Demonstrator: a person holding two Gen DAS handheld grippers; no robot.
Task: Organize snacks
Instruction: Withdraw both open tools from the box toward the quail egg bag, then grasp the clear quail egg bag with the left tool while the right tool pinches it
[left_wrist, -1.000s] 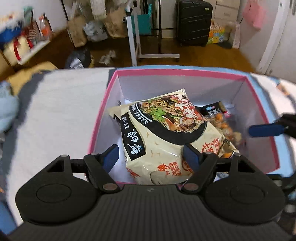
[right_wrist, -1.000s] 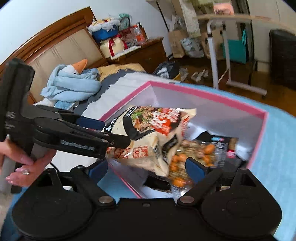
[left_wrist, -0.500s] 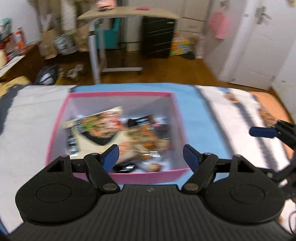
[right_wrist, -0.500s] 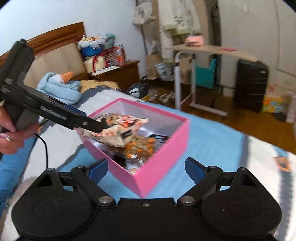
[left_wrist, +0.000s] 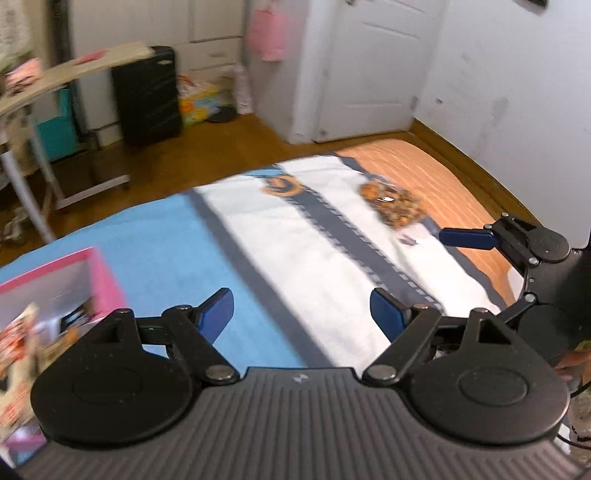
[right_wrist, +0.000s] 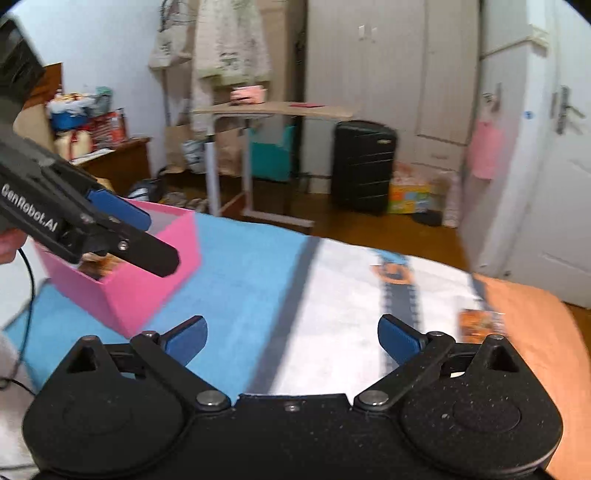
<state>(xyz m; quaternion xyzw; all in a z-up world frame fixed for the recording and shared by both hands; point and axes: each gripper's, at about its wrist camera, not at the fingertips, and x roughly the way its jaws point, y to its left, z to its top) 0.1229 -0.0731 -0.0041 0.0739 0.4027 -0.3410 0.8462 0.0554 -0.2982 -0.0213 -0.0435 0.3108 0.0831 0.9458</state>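
The pink box (left_wrist: 99, 280) holds several snack packets and stands on the blue part of the bed; it also shows in the right wrist view (right_wrist: 147, 266). A clear bag of orange-brown snacks (left_wrist: 391, 203) lies on the white stripe of the bedspread, far right; in the right wrist view it is a blurred orange packet (right_wrist: 476, 321). My left gripper (left_wrist: 303, 310) is open and empty, right of the box. My right gripper (right_wrist: 291, 336) is open and empty over the bedspread. The left gripper also shows in the right wrist view (right_wrist: 122, 229), above the box.
The bedspread (right_wrist: 332, 314) has blue, white and orange bands with dark stripes. Beyond the bed's far edge are a wooden floor, a rolling side table (right_wrist: 273, 110), a black suitcase (right_wrist: 362, 166) and a white door (left_wrist: 373, 66).
Both grippers have swung right, away from the pink box, which slid to the left edge of both views. The noodle packet now lies in the box. The loose snack bag has come into view.
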